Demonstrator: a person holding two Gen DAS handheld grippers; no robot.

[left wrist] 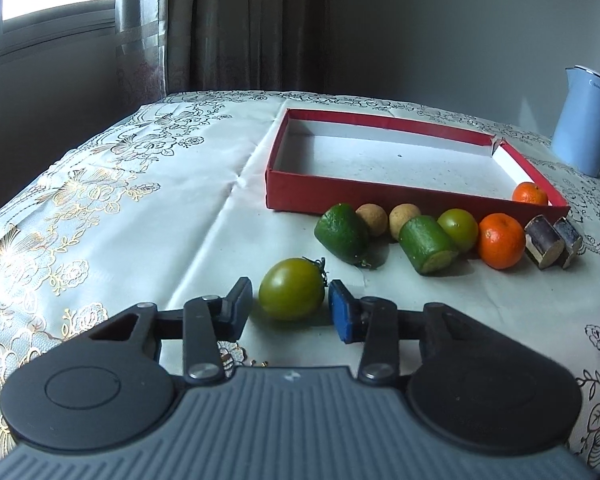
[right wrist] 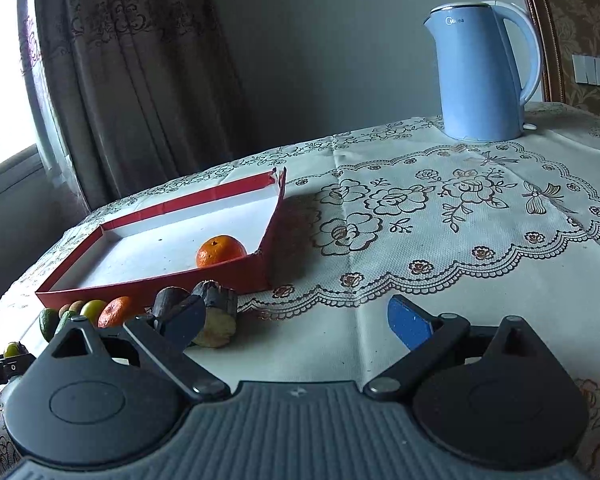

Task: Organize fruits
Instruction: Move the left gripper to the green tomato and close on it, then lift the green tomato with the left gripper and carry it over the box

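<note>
A green tomato lies on the tablecloth between the fingers of my left gripper; the jaws stand around it, a little apart from its sides. Beyond it, along the red box, lie two green cut pieces, two small brown fruits, a green tomato, an orange and two dark cane pieces. One orange sits in the box's near right corner. My right gripper is open and empty, right of the cane pieces.
A blue electric kettle stands at the back right of the table. Curtains and a window are behind the table on the left. A patterned lace cloth covers the table right of the box.
</note>
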